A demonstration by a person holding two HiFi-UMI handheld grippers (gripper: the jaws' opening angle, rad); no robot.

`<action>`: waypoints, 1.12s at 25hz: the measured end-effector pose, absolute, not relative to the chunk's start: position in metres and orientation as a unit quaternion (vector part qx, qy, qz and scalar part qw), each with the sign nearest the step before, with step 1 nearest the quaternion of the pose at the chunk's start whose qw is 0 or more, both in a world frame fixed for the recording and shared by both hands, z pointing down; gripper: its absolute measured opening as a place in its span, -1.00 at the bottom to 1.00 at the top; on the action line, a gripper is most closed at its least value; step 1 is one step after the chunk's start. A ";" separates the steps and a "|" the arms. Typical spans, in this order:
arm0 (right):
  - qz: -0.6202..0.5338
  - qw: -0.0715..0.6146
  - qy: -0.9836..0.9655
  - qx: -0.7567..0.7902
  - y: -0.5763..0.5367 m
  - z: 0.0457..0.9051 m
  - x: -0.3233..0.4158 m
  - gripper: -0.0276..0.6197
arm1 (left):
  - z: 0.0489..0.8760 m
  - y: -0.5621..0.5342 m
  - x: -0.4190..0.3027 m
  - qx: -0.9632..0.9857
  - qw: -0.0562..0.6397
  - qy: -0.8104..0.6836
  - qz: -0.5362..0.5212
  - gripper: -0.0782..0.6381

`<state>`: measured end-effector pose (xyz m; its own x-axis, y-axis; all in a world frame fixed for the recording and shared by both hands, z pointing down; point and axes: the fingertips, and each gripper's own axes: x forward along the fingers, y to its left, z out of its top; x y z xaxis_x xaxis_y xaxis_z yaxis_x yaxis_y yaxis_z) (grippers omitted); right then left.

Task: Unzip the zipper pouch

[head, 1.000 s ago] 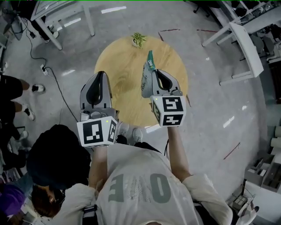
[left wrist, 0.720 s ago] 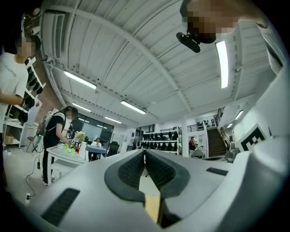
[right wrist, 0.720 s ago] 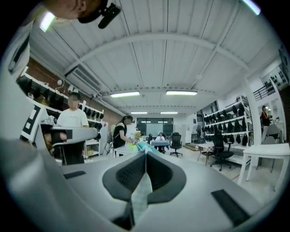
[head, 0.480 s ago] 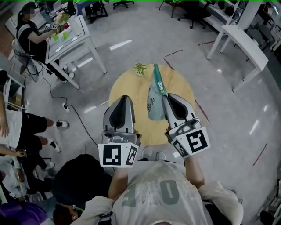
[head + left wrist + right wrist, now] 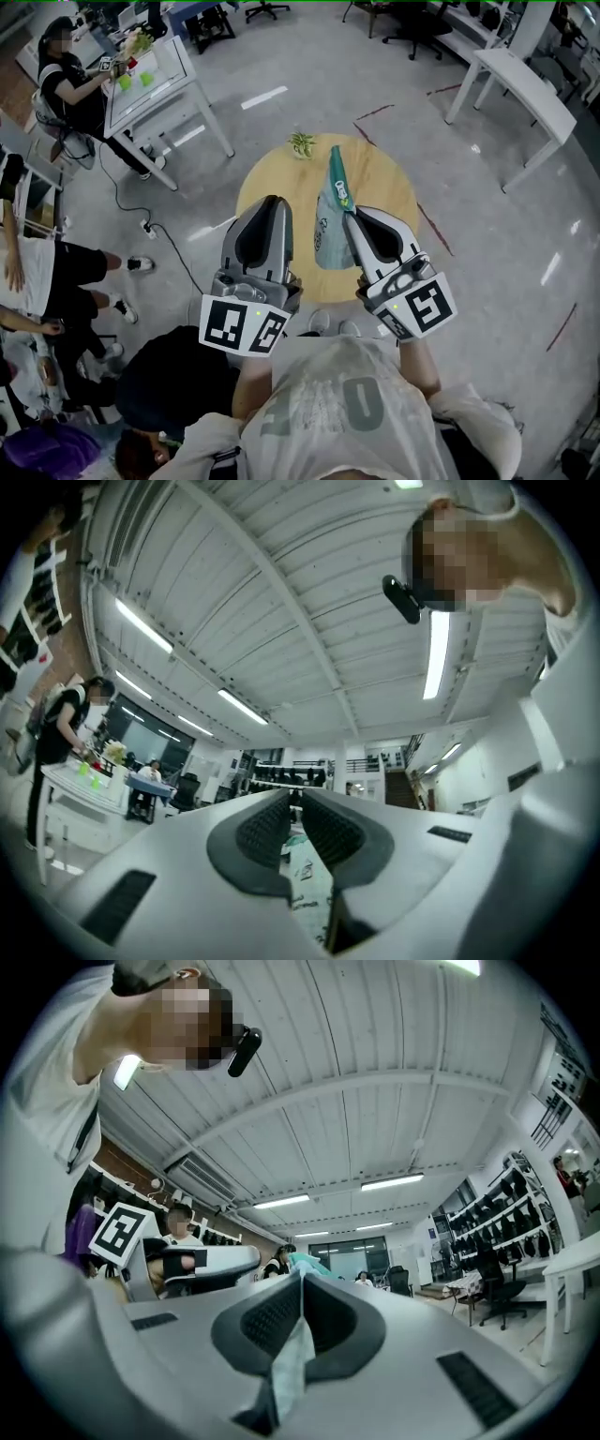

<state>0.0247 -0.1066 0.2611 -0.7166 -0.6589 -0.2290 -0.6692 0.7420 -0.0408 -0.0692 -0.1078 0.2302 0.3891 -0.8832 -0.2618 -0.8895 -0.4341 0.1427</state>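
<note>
The pale zipper pouch point(image 5: 327, 230) with a green top end point(image 5: 336, 165) hangs upright above the round wooden table point(image 5: 386, 183). My right gripper point(image 5: 348, 216) is shut on the pouch's right edge. In the right gripper view the pale fabric point(image 5: 286, 1372) is pinched between the jaws of that gripper point(image 5: 300, 1281). My left gripper point(image 5: 278, 201) stands shut just left of the pouch, with a strip of table showing between them. In the left gripper view printed pouch fabric point(image 5: 307, 885) shows in the narrow slit of the left gripper point(image 5: 297, 803); I see no grip there.
A small potted plant point(image 5: 301, 143) stands at the table's far edge. White tables stand at the back left point(image 5: 159, 89) and back right point(image 5: 520, 84). A person point(image 5: 70, 80) sits at the left table, another person's legs point(image 5: 37, 272) are at far left. Grey floor surrounds the table.
The two grippers have drawn closer together, and the left one now stands beside the pouch. The right gripper has kept hold of the pouch. Little has moved over the last half second.
</note>
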 end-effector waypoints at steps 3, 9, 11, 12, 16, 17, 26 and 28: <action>0.043 0.108 0.938 -0.328 -0.097 0.255 0.022 -0.81 | 0.218 -0.103 -0.060 -0.859 -0.027 0.473 0.195 -0.68; 0.096 0.084 0.961 -0.246 -0.078 0.237 0.011 -0.81 | 0.208 -0.095 -0.046 -0.905 -0.132 0.319 0.248 -0.25; 0.118 0.067 0.965 -0.225 -0.071 0.236 0.009 -0.81 | 0.211 -0.088 -0.042 -0.913 -0.172 0.261 0.262 -0.25; 0.128 0.058 0.966 -0.215 -0.067 0.235 0.008 -0.81 | 0.212 -0.085 -0.041 -0.912 -0.189 0.238 0.274 -0.25; 0.159 0.030 0.970 -0.182 -0.057 0.232 0.003 -0.81 | 0.208 -0.081 -0.047 -0.902 -0.222 0.197 0.314 -0.25; 0.165 0.023 0.970 -0.174 -0.055 0.232 0.000 -0.81 | 0.207 -0.081 -0.047 -0.903 -0.222 0.192 0.313 -0.25; 0.169 -0.005 0.974 -0.151 -0.052 0.244 -0.005 -0.81 | 0.209 -0.068 -0.032 -0.920 -0.224 0.147 0.287 -0.25; 0.167 -0.004 0.973 -0.160 -0.058 0.242 -0.003 -0.81 | 0.206 -0.070 -0.034 -0.918 -0.225 0.145 0.294 -0.26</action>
